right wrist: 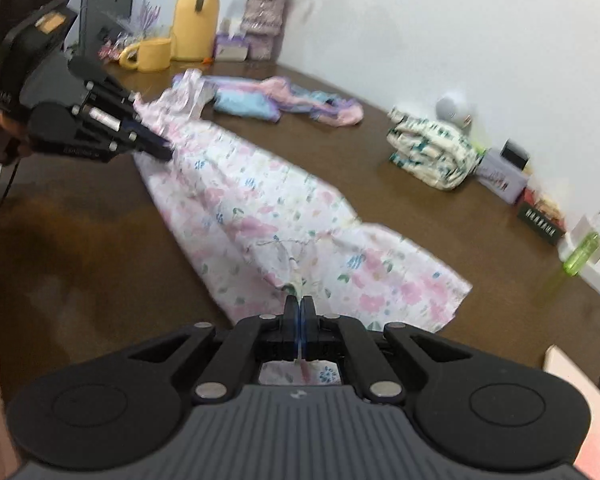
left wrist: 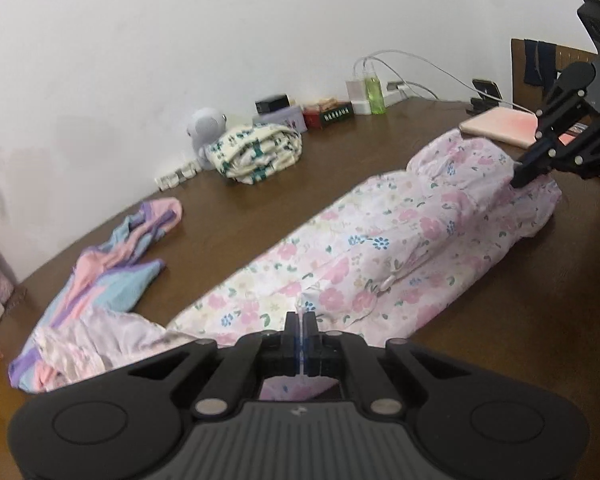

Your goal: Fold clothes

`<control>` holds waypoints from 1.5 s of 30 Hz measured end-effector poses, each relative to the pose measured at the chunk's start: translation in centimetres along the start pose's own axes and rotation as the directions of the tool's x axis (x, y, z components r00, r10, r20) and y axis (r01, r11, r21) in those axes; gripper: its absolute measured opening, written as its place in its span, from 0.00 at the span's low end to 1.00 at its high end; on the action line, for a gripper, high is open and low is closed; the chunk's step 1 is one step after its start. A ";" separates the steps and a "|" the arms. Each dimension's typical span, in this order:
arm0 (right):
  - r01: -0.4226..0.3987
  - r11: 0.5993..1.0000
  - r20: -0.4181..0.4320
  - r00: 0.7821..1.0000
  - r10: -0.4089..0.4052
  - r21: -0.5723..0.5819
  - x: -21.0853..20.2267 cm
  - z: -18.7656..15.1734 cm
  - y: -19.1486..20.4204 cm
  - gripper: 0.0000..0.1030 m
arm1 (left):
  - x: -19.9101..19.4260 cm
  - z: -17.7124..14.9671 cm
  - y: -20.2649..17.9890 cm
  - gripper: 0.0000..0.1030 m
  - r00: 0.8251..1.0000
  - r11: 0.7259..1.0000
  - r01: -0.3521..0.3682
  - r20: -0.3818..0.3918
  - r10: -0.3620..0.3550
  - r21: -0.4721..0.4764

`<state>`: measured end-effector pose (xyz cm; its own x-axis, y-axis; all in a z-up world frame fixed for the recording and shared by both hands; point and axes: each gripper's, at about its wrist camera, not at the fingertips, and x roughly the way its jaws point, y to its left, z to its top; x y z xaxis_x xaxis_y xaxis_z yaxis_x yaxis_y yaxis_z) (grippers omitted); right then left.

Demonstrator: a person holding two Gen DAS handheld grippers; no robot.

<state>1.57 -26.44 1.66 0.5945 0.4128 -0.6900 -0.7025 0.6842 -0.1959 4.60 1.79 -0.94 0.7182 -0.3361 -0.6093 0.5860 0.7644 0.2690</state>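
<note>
While both clamp one floral garment (left wrist: 380,240), left gripper (left wrist: 300,320), right gripper (right wrist: 299,304); seemingly two more garments, blurred.

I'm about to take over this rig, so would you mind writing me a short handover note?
Left gripper: shut on one end of the pink floral cotton garment.
Right gripper: shut on the opposite end.
The garment lies stretched lengthwise along the brown wooden table.
Done: one cream, green-printed garment sits folded near the wall.
Left: fold this one, then the crumpled pink, blue and purple clothes.
</note>
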 end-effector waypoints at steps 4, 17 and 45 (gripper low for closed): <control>-0.020 0.999 -0.037 0.999 0.019 -0.039 0.9 -0.7 0.9 0.01 | -0.5 -0.2 0.3 0.08 0.999 0.998 0.037 -0.013 -0.037 -0.041; -0.039 0.996 -0.030 0.999 0.037 -0.083 -0.5 -1.6 2.8 0.01 | 2.6 2.8 1.5 0.18 0.990 0.980 0.140 -0.011 -0.143 -0.145; -0.080 0.969 0.050 0.996 0.070 0.233 6.7 1.5 0.3 0.36 | 0.9 -1.3 -0.6 0.18 0.999 0.984 0.026 -0.039 -0.034 -0.177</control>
<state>5.94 -22.52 -2.00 0.5628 0.4893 -0.6662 -0.6369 0.7704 0.0277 4.43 1.75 -2.58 0.6828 -0.3400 -0.6467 0.5289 0.8406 0.1165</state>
